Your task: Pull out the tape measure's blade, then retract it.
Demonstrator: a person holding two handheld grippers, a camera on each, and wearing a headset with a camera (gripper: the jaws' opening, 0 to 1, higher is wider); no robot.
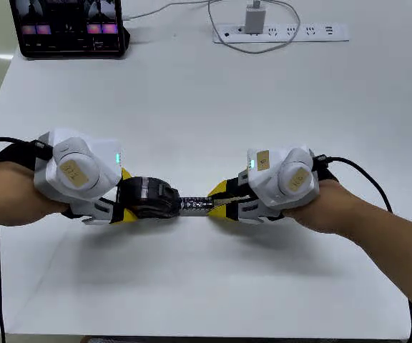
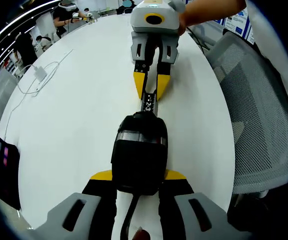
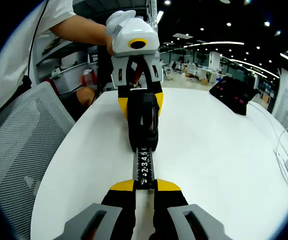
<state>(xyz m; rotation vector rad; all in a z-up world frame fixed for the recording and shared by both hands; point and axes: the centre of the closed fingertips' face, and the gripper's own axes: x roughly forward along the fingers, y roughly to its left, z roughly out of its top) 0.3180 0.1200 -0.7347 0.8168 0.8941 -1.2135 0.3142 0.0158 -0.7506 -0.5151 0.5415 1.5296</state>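
The white table (image 1: 206,93) takes up most of the head view, with a dark screen (image 1: 70,27) at eleven o'clock and a power strip (image 1: 285,32) at one o'clock. Both are well apart from the work, which sits low, near six o'clock. The left gripper (image 1: 129,197) comes in from nine o'clock, its jaws spread to the width of the black tape measure (image 1: 149,196) and clamped on its two sides — the left gripper view shows a yellow tip against each flank of the case. The right gripper (image 1: 219,203) comes in from three o'clock, jaws nearly together, pinching the end of the blade (image 1: 195,205). In the right gripper view the printed numbers run from the case mouth to the yellow tips. Only a short stretch of blade is out, bridging the gap between the two grippers.

I read that as either the start of the pull or the tail of the return; the pictures do not settle which. Either way the left gripper should hold the case firm while the right travels straight along the three o'clock line, level with the case mouth, without twist — a bent blade kinks. Going back, the tip is better walked in under the pinch than released, since the spring would likely snap it home.
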